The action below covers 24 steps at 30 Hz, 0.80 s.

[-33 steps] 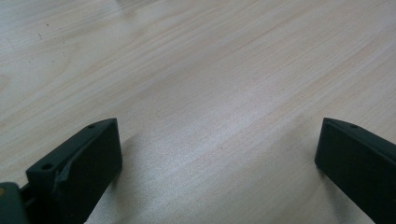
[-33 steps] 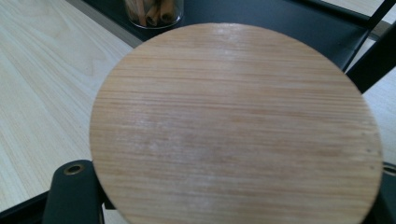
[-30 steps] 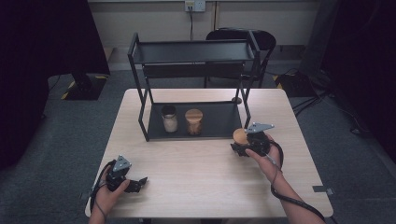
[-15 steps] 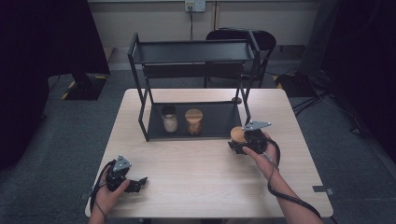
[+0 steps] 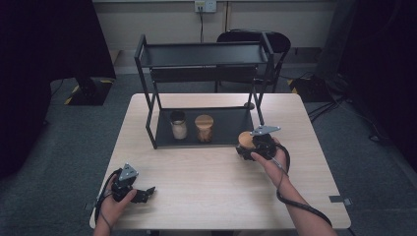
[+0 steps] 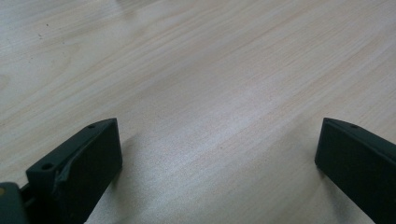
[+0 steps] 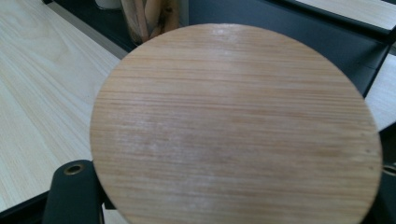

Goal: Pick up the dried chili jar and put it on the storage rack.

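Carry step, I'd say — right hand-held gripper (image 5: 248,146) is clamped on a jar (image 5: 245,139) with a round wooden lid, held just off the front right corner of the rack (image 5: 147,110). Next move likely calls for easing it onto the bottom shelf beside the two jars (image 5: 191,127) there, clearing the post. Left hand-held gripper (image 5: 142,193) rests wide on the surface (image 5: 206,187), holding nothing. Lid: pale, fine grain — clean.

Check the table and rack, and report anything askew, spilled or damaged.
Nothing stands out. Two jars stand upright on the rack's bottom shelf. The right gripper holds a wooden-lidded jar at the shelf's right end; the left gripper rests open.
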Each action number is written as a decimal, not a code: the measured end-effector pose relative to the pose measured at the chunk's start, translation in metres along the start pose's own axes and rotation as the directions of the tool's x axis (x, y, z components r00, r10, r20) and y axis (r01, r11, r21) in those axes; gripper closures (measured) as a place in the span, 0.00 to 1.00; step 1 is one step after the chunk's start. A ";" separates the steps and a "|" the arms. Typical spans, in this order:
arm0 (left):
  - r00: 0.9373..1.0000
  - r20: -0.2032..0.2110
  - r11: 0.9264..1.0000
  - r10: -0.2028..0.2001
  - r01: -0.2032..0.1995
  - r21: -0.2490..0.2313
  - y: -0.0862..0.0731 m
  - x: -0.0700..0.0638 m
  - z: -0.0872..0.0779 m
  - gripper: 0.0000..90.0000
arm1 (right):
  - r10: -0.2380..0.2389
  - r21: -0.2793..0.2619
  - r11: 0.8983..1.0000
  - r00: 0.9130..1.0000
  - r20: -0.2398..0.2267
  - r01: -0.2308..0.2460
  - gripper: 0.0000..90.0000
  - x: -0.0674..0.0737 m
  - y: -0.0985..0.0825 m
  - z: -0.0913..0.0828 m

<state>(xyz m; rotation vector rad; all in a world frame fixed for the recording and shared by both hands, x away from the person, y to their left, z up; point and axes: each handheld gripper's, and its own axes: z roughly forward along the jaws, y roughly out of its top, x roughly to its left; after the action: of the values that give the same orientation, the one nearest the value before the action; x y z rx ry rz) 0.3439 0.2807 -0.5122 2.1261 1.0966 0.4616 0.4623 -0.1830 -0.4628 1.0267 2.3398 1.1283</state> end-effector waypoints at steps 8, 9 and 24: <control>1.000 0.001 1.000 0.002 -0.002 0.000 0.000 0.000 0.000 0.00 | -0.001 0.005 1.000 1.000 -0.002 0.001 0.28 0.004 0.004 0.007; 1.000 0.001 1.000 0.002 -0.002 0.000 0.000 0.000 0.000 0.00 | 0.000 0.004 1.000 1.000 -0.003 0.000 0.28 0.004 0.005 0.008; 1.000 0.002 1.000 0.002 -0.002 0.000 0.000 0.000 0.000 0.00 | -0.004 0.004 1.000 1.000 -0.006 0.004 0.28 0.005 0.013 0.018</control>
<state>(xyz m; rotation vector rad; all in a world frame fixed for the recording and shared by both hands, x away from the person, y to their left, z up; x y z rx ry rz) 0.3439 0.2809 -0.5122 2.1275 1.0938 0.4606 0.4755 -0.1646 -0.4638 1.0206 2.3483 1.1273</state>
